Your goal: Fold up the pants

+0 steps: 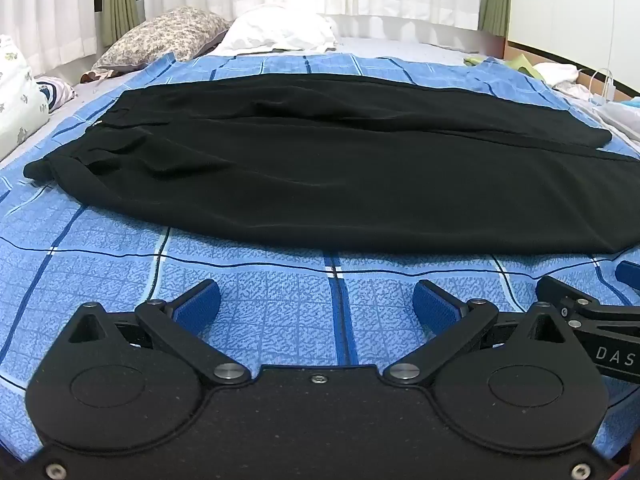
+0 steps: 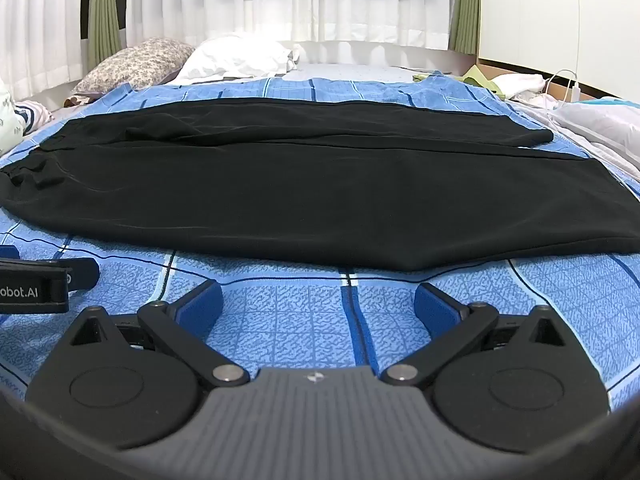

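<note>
Black pants (image 1: 320,168) lie flat across a blue checked bedspread (image 1: 256,280), waistband to the left, legs running right, one leg lying partly over the other. They also show in the right wrist view (image 2: 312,192). My left gripper (image 1: 317,298) is open and empty, a little in front of the pants' near edge. My right gripper (image 2: 318,300) is open and empty, also just in front of the near edge. Each gripper shows at the side of the other's view: the right gripper (image 1: 624,276) and the left gripper (image 2: 12,258).
A floral pillow (image 1: 160,36) and a white pillow (image 1: 280,32) lie at the bed's far side below white curtains (image 2: 320,0). Loose clothes and a white cable (image 2: 560,84) sit at the far right. A patterned cushion (image 1: 16,92) lies at the left.
</note>
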